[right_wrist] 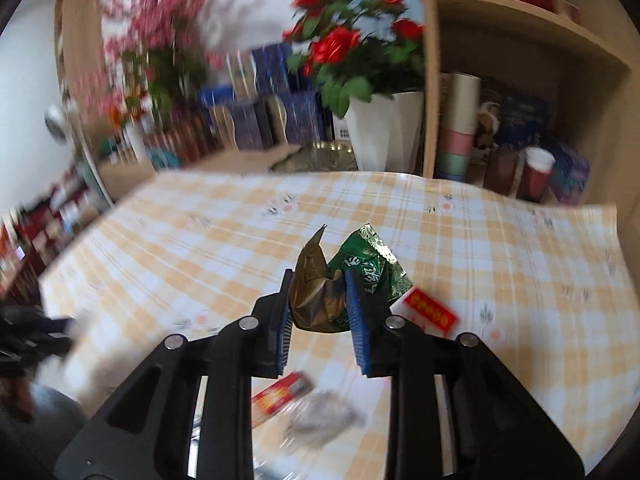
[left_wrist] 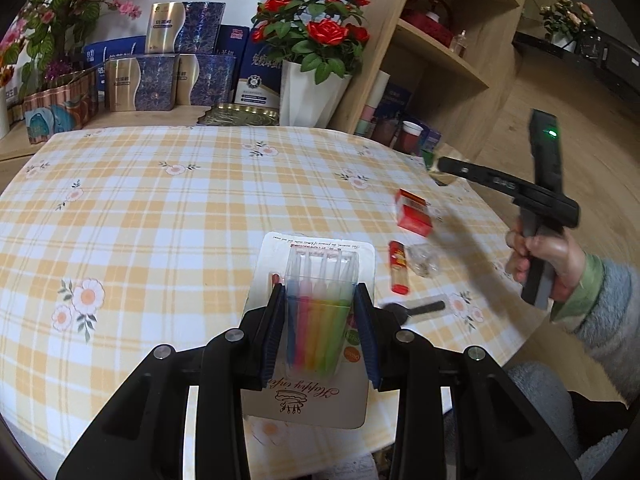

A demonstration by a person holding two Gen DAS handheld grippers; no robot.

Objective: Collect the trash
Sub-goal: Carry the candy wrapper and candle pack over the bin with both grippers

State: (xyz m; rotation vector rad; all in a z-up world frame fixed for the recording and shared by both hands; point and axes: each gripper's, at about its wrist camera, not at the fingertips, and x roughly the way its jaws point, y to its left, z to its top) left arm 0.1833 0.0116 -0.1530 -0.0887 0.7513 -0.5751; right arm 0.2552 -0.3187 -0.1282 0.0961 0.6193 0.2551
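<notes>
My left gripper [left_wrist: 320, 292] is shut on a candle pack [left_wrist: 316, 256], a white card with a clear blister of coloured candles, held just above the checked tablecloth [left_wrist: 160, 208]. On the cloth to its right lie a red box [left_wrist: 414, 212], a red lighter [left_wrist: 399, 266], crumpled clear plastic [left_wrist: 424, 260] and a black spoon-like piece [left_wrist: 416, 308]. My right gripper [right_wrist: 318, 280] is shut on a crumpled green and gold foil wrapper [right_wrist: 368, 264], lifted off the table. Below it are the red box [right_wrist: 430, 312], the lighter [right_wrist: 280, 394] and the clear plastic [right_wrist: 324, 420], all blurred.
A white pot of red roses [left_wrist: 312, 92], blue and gold gift boxes [left_wrist: 160, 80] and a gold tray [left_wrist: 240, 116] stand behind the table's far edge. A wooden shelf unit [left_wrist: 440, 60] with cups rises at the back right. A person's hand [left_wrist: 552, 256] holds the right gripper.
</notes>
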